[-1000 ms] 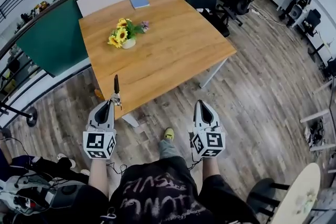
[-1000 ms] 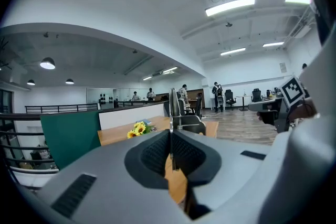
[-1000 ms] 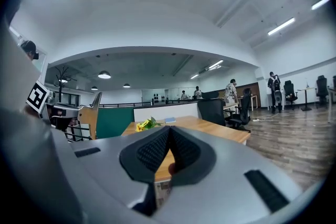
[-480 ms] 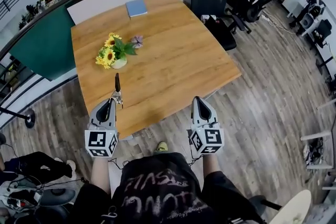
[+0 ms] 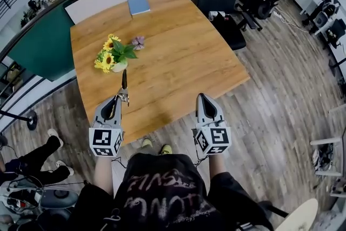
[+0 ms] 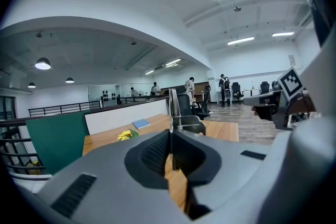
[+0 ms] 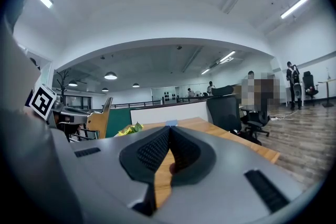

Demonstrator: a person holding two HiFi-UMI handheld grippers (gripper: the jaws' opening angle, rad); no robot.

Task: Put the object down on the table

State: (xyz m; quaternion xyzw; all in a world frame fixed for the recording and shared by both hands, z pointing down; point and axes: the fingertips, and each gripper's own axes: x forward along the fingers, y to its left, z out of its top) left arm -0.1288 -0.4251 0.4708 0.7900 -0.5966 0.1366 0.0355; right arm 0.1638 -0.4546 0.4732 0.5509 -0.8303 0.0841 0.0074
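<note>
Slim dark-tipped metal object (image 5: pixel 124 84), upright, clamped in left tool (image 5: pixel 120 99).

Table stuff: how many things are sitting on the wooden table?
2: the flower pot near the left side of the table, and the blue book at its far edge. None seem hidden.

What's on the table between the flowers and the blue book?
Only bare table between flowers and blue book, per the head view.

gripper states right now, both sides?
Left gripper: closed on a thin tool that sticks out past the jaws.
Right gripper: closed, nothing between the jaws.
</note>
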